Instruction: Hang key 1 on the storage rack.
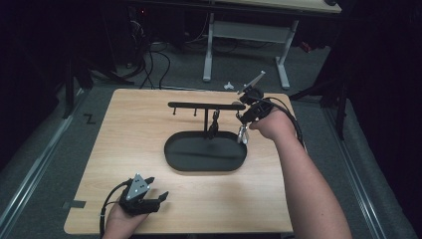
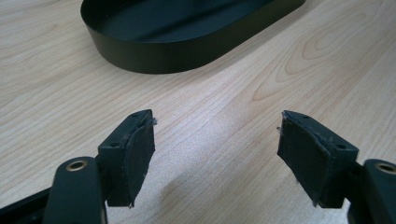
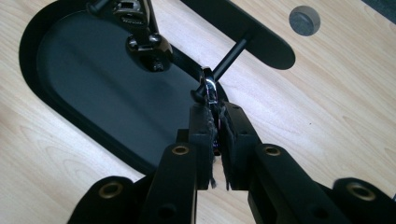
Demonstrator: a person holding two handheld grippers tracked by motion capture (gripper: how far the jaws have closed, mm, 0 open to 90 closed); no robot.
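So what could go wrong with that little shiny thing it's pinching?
The right gripper pinches only a thin edge of the small metal clasp, so it might slip and drop into the black tray. It also sits close to the rack's peg, so it could bump the rack.

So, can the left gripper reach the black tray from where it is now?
Probably yes. The left gripper rests open on the table, and bare wood lies between its jaws and the tray. The right gripper works at the tray's far end.
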